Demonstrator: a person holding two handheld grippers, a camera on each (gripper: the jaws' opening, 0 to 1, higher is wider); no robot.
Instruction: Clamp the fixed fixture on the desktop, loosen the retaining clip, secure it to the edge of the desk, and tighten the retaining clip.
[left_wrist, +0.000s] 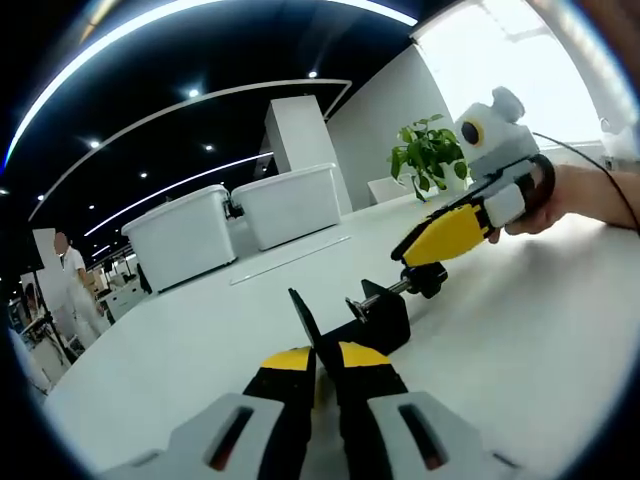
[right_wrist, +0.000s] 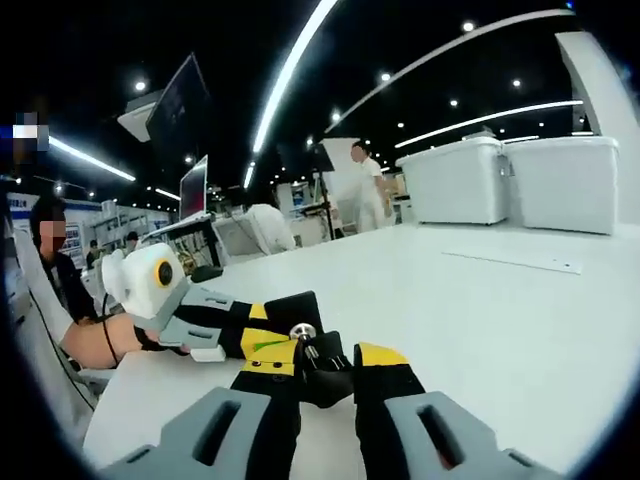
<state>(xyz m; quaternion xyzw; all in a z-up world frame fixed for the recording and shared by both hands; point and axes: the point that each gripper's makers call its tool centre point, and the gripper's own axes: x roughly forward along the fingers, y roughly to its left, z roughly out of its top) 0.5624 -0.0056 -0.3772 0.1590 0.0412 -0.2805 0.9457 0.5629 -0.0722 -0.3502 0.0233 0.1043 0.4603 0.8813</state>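
Observation:
A black clamp fixture (left_wrist: 385, 315) lies on the white desktop (left_wrist: 520, 340). Its thin flat plate (left_wrist: 303, 318) stands between the yellow tips of my left gripper (left_wrist: 325, 358), which is shut on it. The clamp's threaded screw (left_wrist: 377, 293) runs to a black knob (left_wrist: 428, 279). My right gripper (left_wrist: 418, 258), held by a hand (left_wrist: 560, 200), comes in from the right and is shut on that knob. In the right gripper view the knob (right_wrist: 325, 378) sits between my right gripper's (right_wrist: 325, 362) jaws, with the screw's metal end (right_wrist: 303, 331) above it. My left gripper (right_wrist: 285, 325) reaches in from the left.
Two white lidded bins (left_wrist: 185, 235) (left_wrist: 290, 205) stand at the far side of the desk, with a thin white strip (left_wrist: 290, 258) lying in front of them. A potted plant (left_wrist: 430, 150) stands beyond the right gripper. A person (right_wrist: 368, 185) stands far off; monitors (right_wrist: 192, 185) are behind.

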